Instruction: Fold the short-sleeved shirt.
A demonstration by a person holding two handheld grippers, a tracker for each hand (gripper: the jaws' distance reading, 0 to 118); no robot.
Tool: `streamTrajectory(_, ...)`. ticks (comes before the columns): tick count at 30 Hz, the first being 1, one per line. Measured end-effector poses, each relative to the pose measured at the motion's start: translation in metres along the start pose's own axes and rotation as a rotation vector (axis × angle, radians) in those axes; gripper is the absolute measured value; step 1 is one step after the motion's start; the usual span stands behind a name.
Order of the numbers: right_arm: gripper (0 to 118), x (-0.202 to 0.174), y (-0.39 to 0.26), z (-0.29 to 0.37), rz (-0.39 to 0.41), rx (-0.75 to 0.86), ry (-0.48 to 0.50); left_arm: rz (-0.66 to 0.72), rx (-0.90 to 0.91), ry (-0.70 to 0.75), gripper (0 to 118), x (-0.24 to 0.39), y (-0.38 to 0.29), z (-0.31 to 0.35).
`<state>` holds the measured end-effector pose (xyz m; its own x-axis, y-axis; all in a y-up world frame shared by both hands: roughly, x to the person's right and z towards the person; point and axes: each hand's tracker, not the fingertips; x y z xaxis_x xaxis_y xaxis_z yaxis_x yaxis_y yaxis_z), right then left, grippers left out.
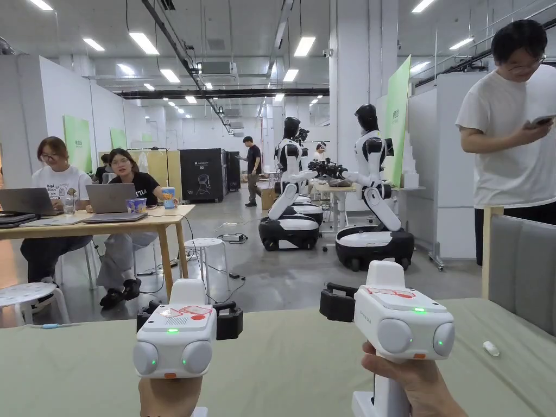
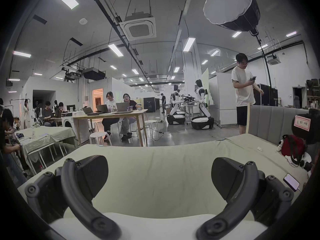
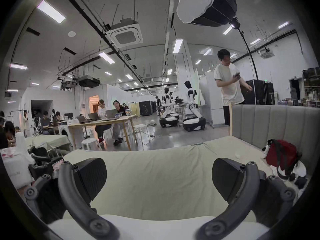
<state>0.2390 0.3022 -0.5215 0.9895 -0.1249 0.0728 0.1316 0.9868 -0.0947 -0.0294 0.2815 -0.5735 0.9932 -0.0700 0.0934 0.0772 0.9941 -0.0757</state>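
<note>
I hold both grippers side by side over a bed covered with a pale green sheet. In the head view the left gripper is a white body with black jaws, and the right gripper sits a little higher. The left gripper has its jaws wide apart with bare sheet between them. So does the right gripper. A white surface lies at the bottom edge between the jaws; I cannot tell whether it is a shirt.
A grey padded headboard lines the bed's right side. A red backpack with a plush dog and a phone lie beside it. A small white object rests on the sheet. A person stands beyond the headboard.
</note>
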Motion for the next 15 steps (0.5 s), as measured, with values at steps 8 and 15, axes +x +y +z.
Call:
streamTrajectory(8,118,-0.019,-0.005,0.006,0.176,0.027,-0.111,-0.004,0.001,0.000,118,-0.002,-0.003,-0.006)
streamTrajectory(15,118,-0.015,-0.009,0.000,0.170,0.014,-0.098,-0.002,-0.008,0.003,118,-0.003,-0.003,-0.005)
